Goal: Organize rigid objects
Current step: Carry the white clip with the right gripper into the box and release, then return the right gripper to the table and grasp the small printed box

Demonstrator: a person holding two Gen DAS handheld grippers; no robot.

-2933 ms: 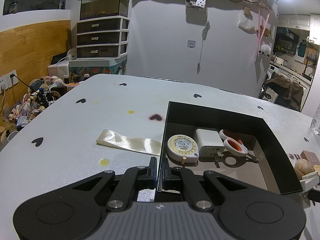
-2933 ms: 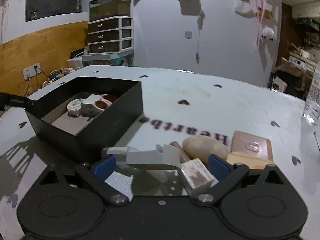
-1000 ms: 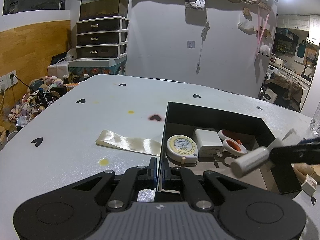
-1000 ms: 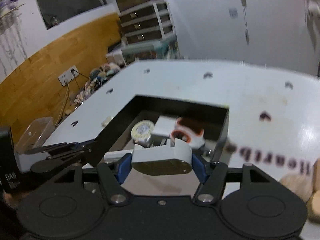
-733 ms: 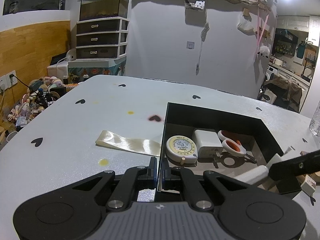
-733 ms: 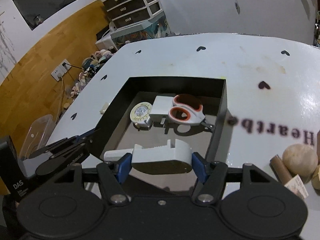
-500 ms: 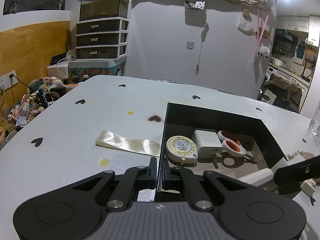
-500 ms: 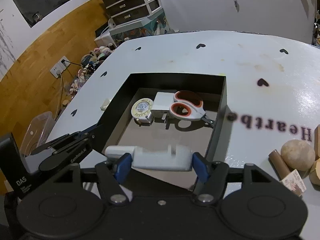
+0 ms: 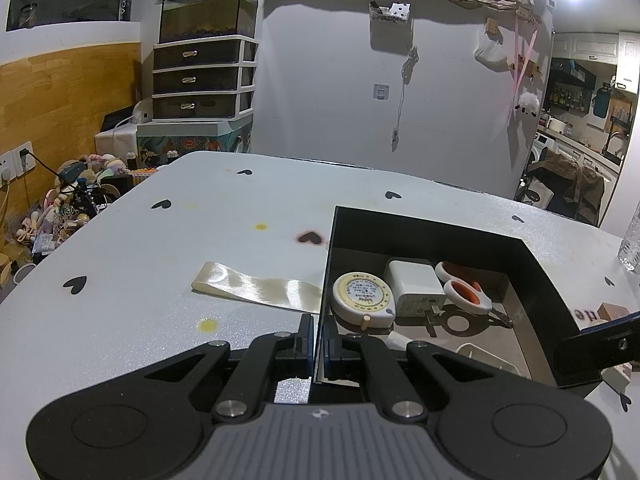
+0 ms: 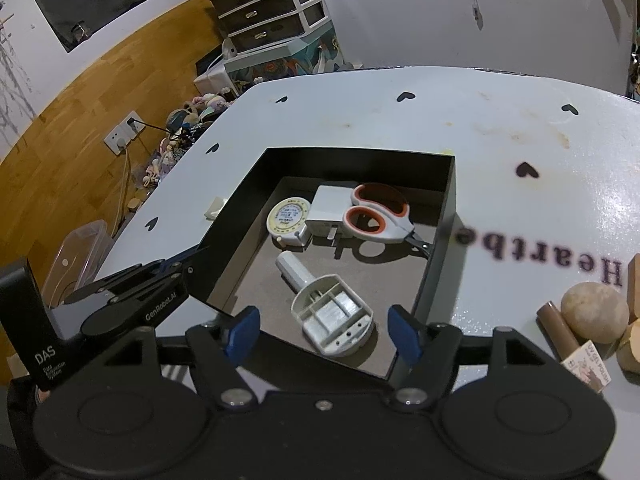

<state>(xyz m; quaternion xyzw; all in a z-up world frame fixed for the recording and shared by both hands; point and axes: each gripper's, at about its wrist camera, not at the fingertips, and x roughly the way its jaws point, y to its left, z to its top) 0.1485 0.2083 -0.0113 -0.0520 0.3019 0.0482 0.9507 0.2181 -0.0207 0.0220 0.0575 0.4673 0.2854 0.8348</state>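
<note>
A black open box (image 10: 444,240) (image 9: 540,264) sits on the white table. In it lie a round tape measure (image 10: 289,216) (image 9: 363,293), a white charger (image 10: 330,206) (image 9: 416,286), orange-handled scissors (image 10: 380,216) (image 9: 466,290) and a white plastic handled part (image 10: 328,304) (image 9: 476,354). My left gripper (image 9: 318,340) is shut on the box's near-left wall. My right gripper (image 10: 322,334) is open and empty, just above the white part at the box's near edge.
A cream ribbon strip (image 9: 256,286) lies left of the box. To the right of the box lie a wooden ball (image 10: 594,312), a brown cylinder (image 10: 558,330), a small labelled box (image 10: 588,364) and wooden blocks (image 10: 632,284). A glass (image 9: 632,240) stands far right.
My right gripper carried the white plastic part from the table over the box, then opened; the part now lies on the box floor. The left gripper has stayed on the wall.
</note>
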